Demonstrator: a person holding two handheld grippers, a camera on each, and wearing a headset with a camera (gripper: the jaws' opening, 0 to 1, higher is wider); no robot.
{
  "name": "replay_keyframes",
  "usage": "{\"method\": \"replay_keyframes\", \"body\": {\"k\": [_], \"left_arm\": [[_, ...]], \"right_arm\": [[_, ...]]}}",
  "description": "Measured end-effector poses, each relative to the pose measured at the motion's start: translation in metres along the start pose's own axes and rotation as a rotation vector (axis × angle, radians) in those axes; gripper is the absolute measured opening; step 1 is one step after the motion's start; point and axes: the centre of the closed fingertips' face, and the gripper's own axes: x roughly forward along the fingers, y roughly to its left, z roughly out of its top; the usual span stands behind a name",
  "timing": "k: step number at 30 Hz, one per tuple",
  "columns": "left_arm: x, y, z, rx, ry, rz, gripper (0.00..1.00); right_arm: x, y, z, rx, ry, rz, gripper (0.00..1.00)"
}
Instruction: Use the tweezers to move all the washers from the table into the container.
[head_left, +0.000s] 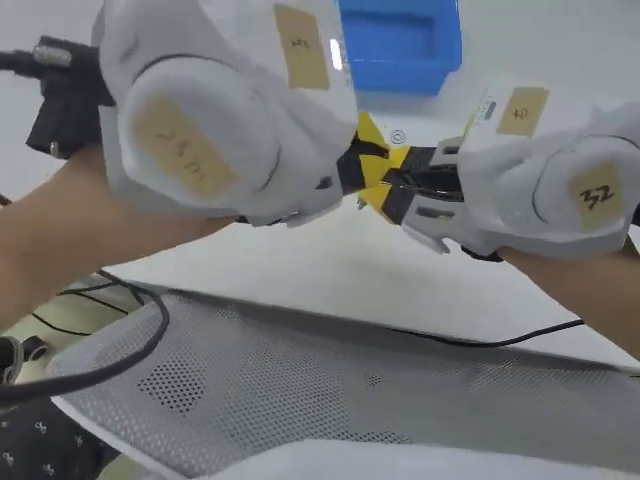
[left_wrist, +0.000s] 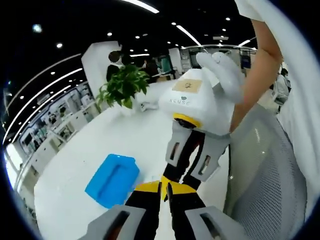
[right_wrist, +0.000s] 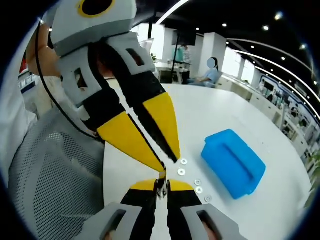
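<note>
- Left claw (left_wrist: 166, 186): yellow tips pressed together, with just a hairline gap between the jaws.
- Right claw (right_wrist: 161, 186): tips closed on a thin sliver (right_wrist: 161, 175) that reaches up to the left claw's tips. It is too small to tell whether it's the tweezers.
- Both claws meet tip to tip above the tabletop (right_wrist: 215, 120), in the head view just in front of the blue container (right_wrist: 232, 162).
- Washers (right_wrist: 181, 172): five lie loose on the tabletop in a short row, between the claw tips and the container and just beside its near wall. None are touching it.
- I can't see any washers in the container's visible part.
- Mesh chair back (head_left: 300, 370) is in the head view's foreground, with a black cable (head_left: 480, 340) along the tabletop edge behind it.
</note>
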Motion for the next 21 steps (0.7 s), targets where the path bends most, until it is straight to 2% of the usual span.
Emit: {"method": "replay_keyframes", "body": {"k": [1, 4, 5, 6, 7, 8, 11, 13, 15, 18, 19, 21], "left_arm": [[-0.004, 0.003, -0.001, -0.035, -0.004, 0.028, 0.11], [-0.024, 0.024, -0.009, -0.192, -0.055, 0.214, 0.3], [-0.028, 0.027, -0.013, -0.229, -0.051, 0.258, 0.41], [-0.035, 0.03, -0.025, -0.266, -0.021, 0.304, 0.47], [-0.037, 0.031, -0.027, -0.275, -0.015, 0.322, 0.53], [-0.044, 0.037, -0.037, -0.298, -0.01, 0.385, 0.61], [-0.054, 0.043, -0.061, -0.357, 0.039, 0.46, 0.74], [-0.058, 0.049, -0.074, -0.385, 0.06, 0.516, 0.81], [-0.058, 0.051, -0.082, -0.422, 0.067, 0.539, 0.85], [-0.052, 0.049, -0.088, -0.483, 0.071, 0.529, 0.85], [-0.048, 0.046, -0.087, -0.496, 0.065, 0.511, 0.85], [-0.046, 0.044, -0.084, -0.494, 0.064, 0.508, 0.84]], "right_arm": [[0.0, -0.002, 0.002, 0.011, -0.005, -0.006, 0.03], [0.004, -0.012, 0.013, 0.047, -0.026, -0.032, 0.03], [0.005, -0.015, 0.015, 0.059, -0.03, -0.036, 0.03], [0.008, -0.021, 0.019, 0.098, -0.03, -0.048, 0.03], [0.009, -0.025, 0.022, 0.121, -0.042, -0.062, 0.03], [0.011, -0.028, 0.026, 0.132, -0.063, -0.058, 0.03], [0.019, -0.04, 0.035, 0.198, -0.1, -0.051, 0.03], [0.022, -0.048, 0.04, 0.212, -0.121, -0.058, 0.03], [0.027, -0.055, 0.045, 0.238, -0.138, -0.05, 0.03], [0.036, -0.06, 0.056, 0.281, -0.182, -0.019, 0.03], [0.039, -0.062, 0.057, 0.289, -0.18, -0.011, 0.03], [0.045, -0.062, 0.058, 0.284, -0.178, -0.007, 0.03]]}}
